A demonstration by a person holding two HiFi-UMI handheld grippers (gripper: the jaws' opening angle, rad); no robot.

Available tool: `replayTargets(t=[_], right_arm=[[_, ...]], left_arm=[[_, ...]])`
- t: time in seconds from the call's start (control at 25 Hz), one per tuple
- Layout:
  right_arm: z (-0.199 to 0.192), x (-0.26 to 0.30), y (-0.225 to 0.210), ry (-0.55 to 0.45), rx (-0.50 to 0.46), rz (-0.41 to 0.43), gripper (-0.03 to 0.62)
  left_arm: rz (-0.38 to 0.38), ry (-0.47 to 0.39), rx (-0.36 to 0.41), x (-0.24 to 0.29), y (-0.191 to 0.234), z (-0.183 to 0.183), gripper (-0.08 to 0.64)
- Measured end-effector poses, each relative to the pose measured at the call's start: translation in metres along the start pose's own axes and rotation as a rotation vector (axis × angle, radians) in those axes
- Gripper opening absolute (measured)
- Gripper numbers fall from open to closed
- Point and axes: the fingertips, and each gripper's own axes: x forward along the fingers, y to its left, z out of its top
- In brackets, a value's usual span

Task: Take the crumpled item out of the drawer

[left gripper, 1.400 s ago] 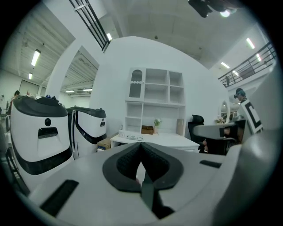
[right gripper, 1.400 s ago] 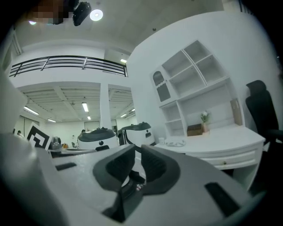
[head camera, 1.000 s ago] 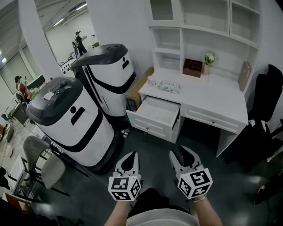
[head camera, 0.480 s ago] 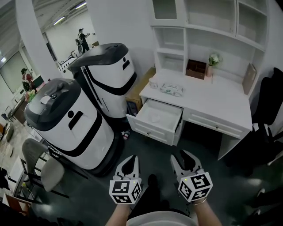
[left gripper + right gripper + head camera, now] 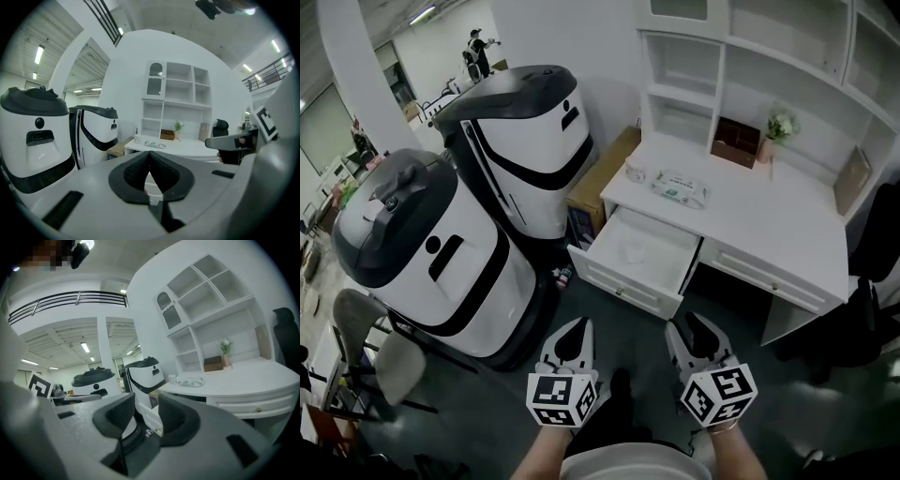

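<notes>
- The drawer (image 5: 619, 281) stands pulled out of the left end of a white desk, with its front panel toward the person.
- A pale crumpled item (image 5: 631, 251) lies inside the drawer, on its floor; it shows only faintly against the white.
- The left claw (image 5: 577, 323) hangs in the air well short of the drawer front, below it in the head view. Its tips are pressed together and nothing is in them.
- The right claw (image 5: 688, 325) hangs level with the left one, also well short of the drawer. Its jaws are spread and have just been opening, with nothing between them.
- The tabletop (image 5: 759, 220) runs above and behind the drawer.
- A flat pack of wipes (image 5: 680, 187) lies on the tabletop just behind the drawer.
- A brown box (image 5: 734, 141) stands further back from the drawer, at the foot of the shelves.
- Two tall white-and-black machines (image 5: 525, 141) stand left of the drawer.
- A cardboard box (image 5: 602, 178) sits between the nearer machine and the drawer.
</notes>
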Motion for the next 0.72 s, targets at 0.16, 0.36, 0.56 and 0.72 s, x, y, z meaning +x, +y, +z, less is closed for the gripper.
replayTargets(t=[0.16, 0.36, 0.56, 0.72], right_arm=[[0.006, 0.04, -0.012, 0.014, 0.007, -0.01, 0.141], [0.021, 0.082, -0.021, 0.009, 0.012, -0.011, 0.141], [0.038, 0.112, -0.029, -0.02, 0.02, -0.015, 0.141], [0.042, 0.129, -0.034, -0.019, 0.014, -0.021, 0.141]], left_arm=[[-0.003, 0.012, -0.001, 0.037, 0.022, 0.004, -0.009], [-0.015, 0.036, -0.018, 0.074, 0.048, 0.01, -0.009], [-0.036, 0.052, -0.017, 0.098, 0.063, 0.014, -0.009], [-0.05, 0.048, 0.003, 0.11, 0.07, 0.02, -0.009]])
